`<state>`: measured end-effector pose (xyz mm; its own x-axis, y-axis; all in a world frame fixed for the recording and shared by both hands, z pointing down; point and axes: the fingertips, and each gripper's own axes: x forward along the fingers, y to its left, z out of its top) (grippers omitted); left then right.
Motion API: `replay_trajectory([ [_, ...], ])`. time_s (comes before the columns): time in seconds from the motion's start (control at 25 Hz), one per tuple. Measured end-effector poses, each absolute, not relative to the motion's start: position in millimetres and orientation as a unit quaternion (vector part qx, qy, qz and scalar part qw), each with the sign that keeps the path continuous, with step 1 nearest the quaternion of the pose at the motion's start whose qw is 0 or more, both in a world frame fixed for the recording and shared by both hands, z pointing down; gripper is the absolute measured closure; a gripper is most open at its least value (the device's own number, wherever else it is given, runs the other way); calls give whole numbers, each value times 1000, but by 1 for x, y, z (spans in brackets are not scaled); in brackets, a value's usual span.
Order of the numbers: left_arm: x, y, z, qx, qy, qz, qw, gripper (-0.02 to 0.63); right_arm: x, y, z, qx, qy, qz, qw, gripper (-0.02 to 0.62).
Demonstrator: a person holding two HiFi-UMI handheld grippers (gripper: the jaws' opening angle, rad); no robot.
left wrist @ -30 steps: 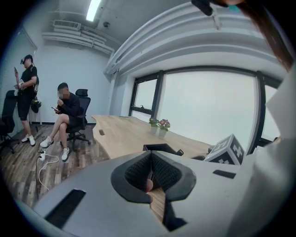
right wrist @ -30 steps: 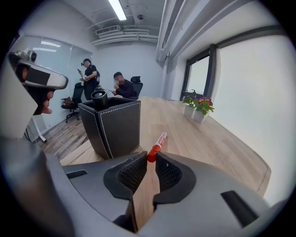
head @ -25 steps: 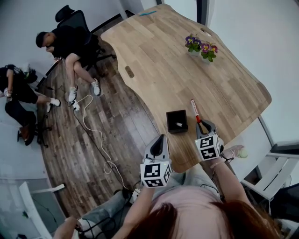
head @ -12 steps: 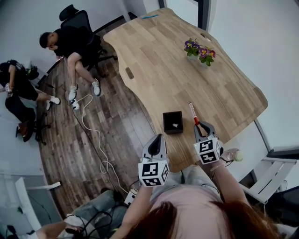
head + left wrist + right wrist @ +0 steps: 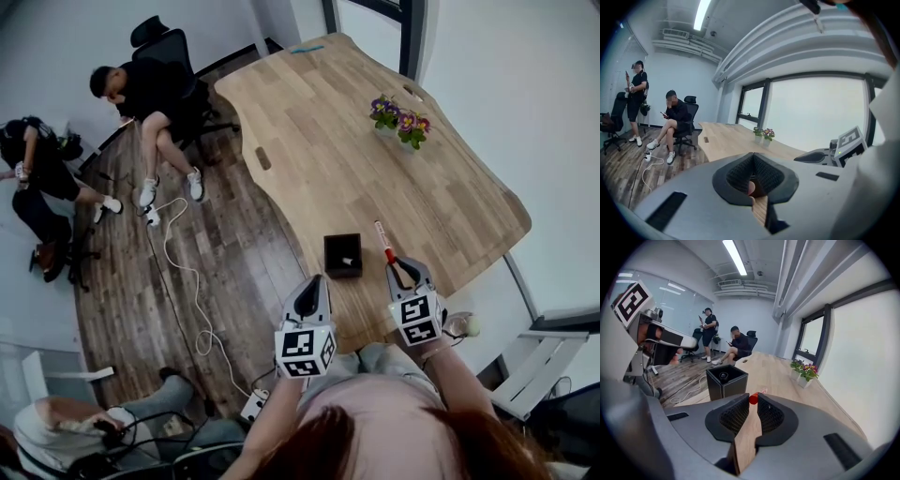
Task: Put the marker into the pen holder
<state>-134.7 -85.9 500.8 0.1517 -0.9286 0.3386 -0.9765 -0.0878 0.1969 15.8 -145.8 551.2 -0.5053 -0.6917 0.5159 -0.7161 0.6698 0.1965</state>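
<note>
Steep downward look at a pale wooden table [image 5: 441, 187] beside a dark plank floor [image 5: 234, 244]. Close to the table's near edge, a black square pen holder [image 5: 343, 255], upright and open at the top. Just right of it and not touching it, the marker [image 5: 383, 241], lying flat on the wood, running near to far, red end nearest. At that red end, the right gripper [image 5: 404, 266], jaws parted by a narrow gap with bare wood showing between the pads. Red tip sitting right at the mouth of the jaws, no clear clamp on it. Nearer and to the left of the pen holder, the left gripper [image 5: 316, 280], at the table's edge, jaws closed to a point at the tips, gripping nothing. Far across the table, small pots of purple and yellow flowers [image 5: 401, 117]. Far left on the floor, a seated person [image 5: 141, 89] in a black office chair [image 5: 164, 47], a standing person [image 5: 37, 178], and a white cable [image 5: 183, 272] snaking over the planks.
</note>
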Motion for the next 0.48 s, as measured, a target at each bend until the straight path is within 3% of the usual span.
replay_trajectory([
  [0.48,-135,-80,493,727,-659,57,182,604,4,-135,514,373,-892,-7,257,547],
])
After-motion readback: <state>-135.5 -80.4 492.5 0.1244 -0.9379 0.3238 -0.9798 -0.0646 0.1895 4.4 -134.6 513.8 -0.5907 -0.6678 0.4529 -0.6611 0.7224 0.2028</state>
